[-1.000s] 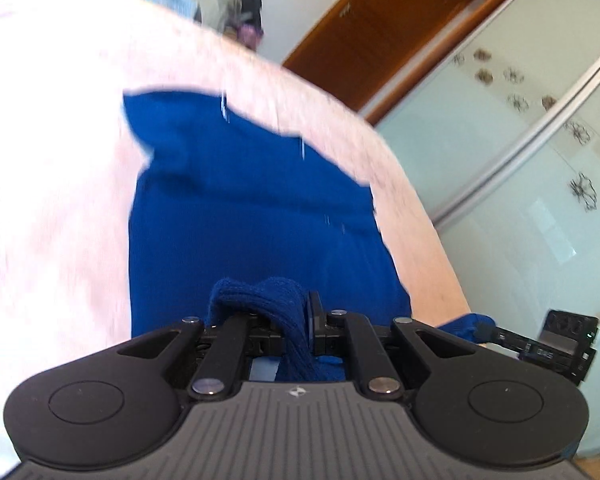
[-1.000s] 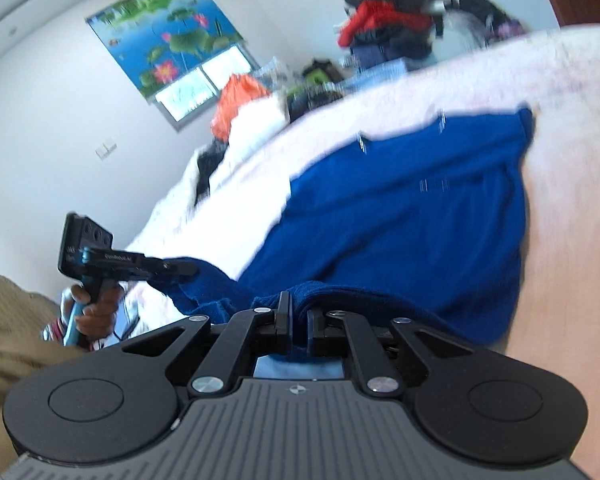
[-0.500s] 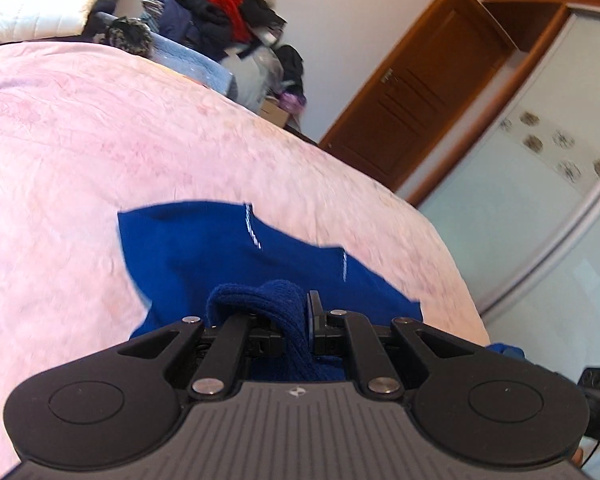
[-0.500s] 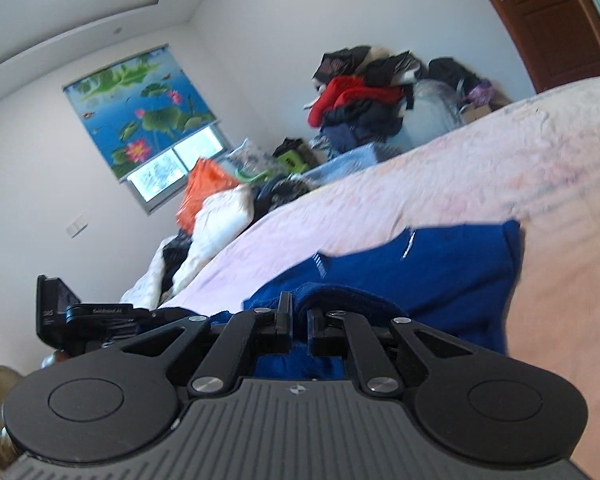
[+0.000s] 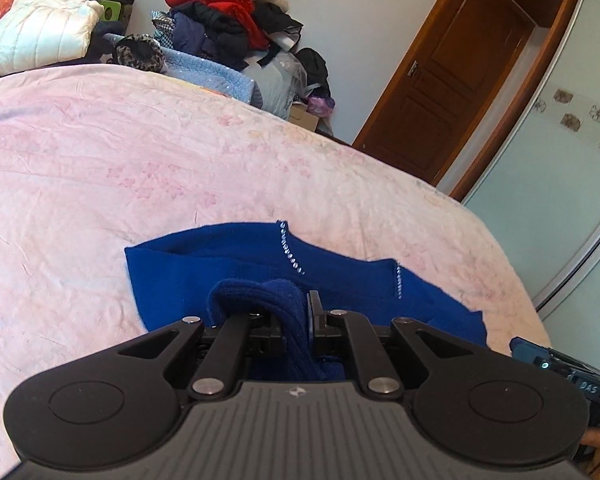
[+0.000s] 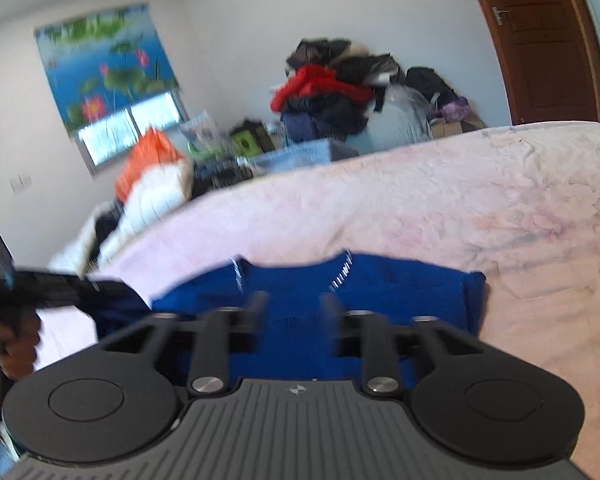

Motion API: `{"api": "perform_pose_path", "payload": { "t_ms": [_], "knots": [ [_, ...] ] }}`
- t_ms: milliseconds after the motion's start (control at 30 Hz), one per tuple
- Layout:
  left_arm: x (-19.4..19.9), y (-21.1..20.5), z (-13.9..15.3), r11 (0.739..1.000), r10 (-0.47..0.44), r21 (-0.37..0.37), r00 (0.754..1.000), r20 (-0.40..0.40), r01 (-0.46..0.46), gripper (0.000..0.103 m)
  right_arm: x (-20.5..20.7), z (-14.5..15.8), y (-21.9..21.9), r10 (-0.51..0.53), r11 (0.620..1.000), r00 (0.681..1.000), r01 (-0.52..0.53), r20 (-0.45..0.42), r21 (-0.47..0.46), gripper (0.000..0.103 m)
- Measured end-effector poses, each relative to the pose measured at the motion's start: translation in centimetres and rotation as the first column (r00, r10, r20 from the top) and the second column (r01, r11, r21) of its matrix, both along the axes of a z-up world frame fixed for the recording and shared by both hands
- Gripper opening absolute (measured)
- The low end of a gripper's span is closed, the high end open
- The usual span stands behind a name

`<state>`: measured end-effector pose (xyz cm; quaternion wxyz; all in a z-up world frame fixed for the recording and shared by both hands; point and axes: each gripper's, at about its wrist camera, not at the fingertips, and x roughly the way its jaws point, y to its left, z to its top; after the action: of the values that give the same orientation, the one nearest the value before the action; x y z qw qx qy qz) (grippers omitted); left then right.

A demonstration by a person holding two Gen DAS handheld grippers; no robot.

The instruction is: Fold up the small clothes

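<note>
item: blue garment (image 5: 228, 272), knit, with two short lines of small clear stones; lies on the pink bedspread (image 5: 100, 168) near the front edge of the bed, its far hem running across both views.
left gripper (image 5: 298, 320): jaws closed on a bunched fold of the blue garment, cloth rising in a hump between the pads.
right gripper (image 6: 294, 312): jaws have just been opening and stand apart; the blue garment lies beneath and beyond them, no cloth pressed by either finger.
edges: the bedspread's right edge drops toward a frosted sliding wardrobe door (image 5: 560, 184); broad bare pink surface beyond and to both sides of the garment.
room: clothes pile (image 5: 228, 20) against the white wall, white padded jacket (image 5: 40, 36), brown wooden door (image 5: 440, 92), lotus-print window blind (image 6: 108, 68). right view blurred.
</note>
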<state>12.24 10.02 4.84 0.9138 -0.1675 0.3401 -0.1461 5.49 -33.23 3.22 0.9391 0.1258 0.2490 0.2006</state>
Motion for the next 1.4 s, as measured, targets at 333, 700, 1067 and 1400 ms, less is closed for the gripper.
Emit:
{"api": "perform_pose_path", "payload": {
  "t_ms": [333, 700, 1067, 1400],
  "knots": [
    [1.1, -0.4, -2.0, 0.994, 0.067, 0.096, 0.994, -0.081, -0.059, 0.009, 7.5, -4.1, 3.5, 0.067, 0.991, 0.984, -0.085, -0.166, -0.106, 0.065],
    [1.5, -2.7, -2.6, 0.956, 0.093, 0.284, 0.994, -0.063, -0.071, 0.009, 6.7, -4.0, 6.2, 0.078, 0.967, 0.990, -0.103, -0.115, -0.233, 0.012],
    [0.9, -2.6, 0.6, 0.965, 0.091, 0.244, 0.996, 0.026, -0.095, 0.009, 4.1, -0.4, 4.4, -0.004, 0.985, 0.999, 0.011, 0.041, -0.172, 0.011],
    [7.5, -4.4, 1.5, 0.965, 0.080, 0.245, 0.995, 0.057, -0.092, 0.009, 7.2, 1.7, 3.8, -0.081, 0.969, 0.989, 0.107, 0.121, -0.225, 0.011]
  ]
}}
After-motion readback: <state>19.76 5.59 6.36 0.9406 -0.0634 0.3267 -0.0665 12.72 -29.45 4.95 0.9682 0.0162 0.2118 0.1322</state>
